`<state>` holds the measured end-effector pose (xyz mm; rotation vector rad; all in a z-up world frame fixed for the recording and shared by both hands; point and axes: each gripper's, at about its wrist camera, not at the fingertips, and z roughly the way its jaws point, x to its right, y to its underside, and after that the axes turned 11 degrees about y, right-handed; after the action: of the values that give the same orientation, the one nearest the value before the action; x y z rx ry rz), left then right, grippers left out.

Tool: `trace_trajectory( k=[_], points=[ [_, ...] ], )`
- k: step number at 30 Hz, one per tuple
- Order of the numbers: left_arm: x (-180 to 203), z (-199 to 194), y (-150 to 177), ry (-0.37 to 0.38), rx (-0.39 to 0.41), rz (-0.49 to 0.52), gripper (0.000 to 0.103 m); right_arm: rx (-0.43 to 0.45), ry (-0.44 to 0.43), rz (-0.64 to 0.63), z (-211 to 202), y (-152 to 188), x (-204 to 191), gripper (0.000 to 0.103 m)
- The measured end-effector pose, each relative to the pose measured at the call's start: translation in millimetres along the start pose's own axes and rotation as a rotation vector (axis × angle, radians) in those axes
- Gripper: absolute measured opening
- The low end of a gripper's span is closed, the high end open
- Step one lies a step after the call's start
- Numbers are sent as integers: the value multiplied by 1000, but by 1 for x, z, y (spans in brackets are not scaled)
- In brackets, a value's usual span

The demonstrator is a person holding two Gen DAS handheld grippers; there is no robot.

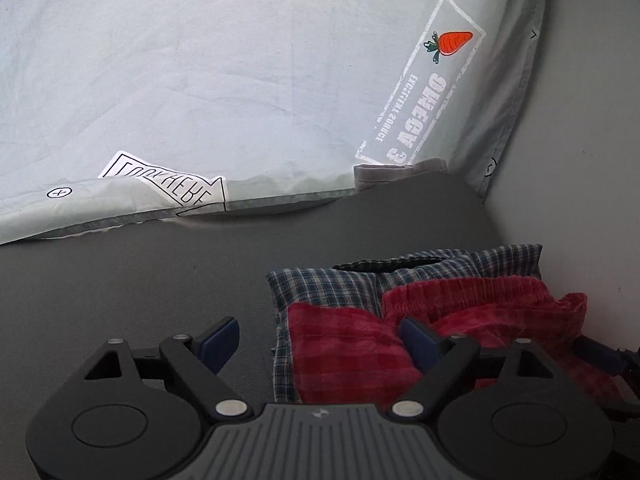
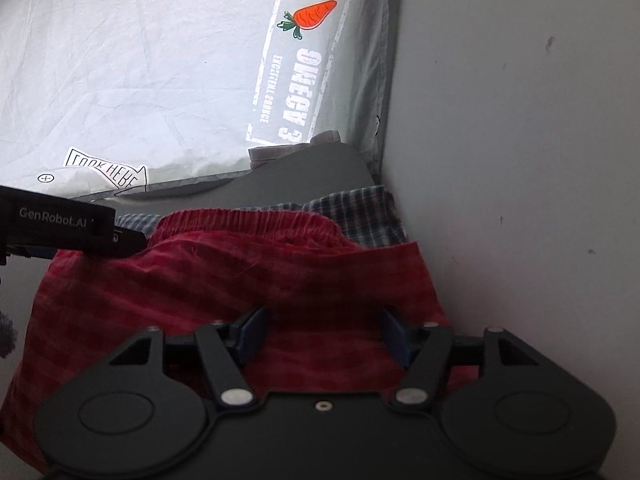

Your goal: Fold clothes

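Red checked shorts (image 2: 224,280) crumpled over blue plaid shorts (image 1: 320,284), both hand-held grippers spread apart

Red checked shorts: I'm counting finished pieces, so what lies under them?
Under the red checked shorts lies a blue plaid garment, its edges showing beyond them. Anything beneath that is covered.

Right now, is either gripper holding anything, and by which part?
Nothing is held. The left gripper and right gripper are both open, over the red shorts, which lie on the blue plaid garment.
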<state>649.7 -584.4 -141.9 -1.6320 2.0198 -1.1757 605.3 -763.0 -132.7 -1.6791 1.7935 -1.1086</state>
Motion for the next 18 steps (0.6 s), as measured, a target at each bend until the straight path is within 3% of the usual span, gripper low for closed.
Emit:
trace_trajectory(
  k=[5,9,12,18],
  points=[
    [5,-86,-21,86,128,3,88,116,-26,10,-52,-31,6,85],
    [5,-178,-18,67,250,3,100,216,-80,19,-116,-44,-2,92],
    [-2,-255,1,38,325,32,103,245,-145,57,-166,-37,-10,101],
    [-21,-376,64,-5,406,39,103,245,-321,169,-267,-4,-30,103]
  ],
)
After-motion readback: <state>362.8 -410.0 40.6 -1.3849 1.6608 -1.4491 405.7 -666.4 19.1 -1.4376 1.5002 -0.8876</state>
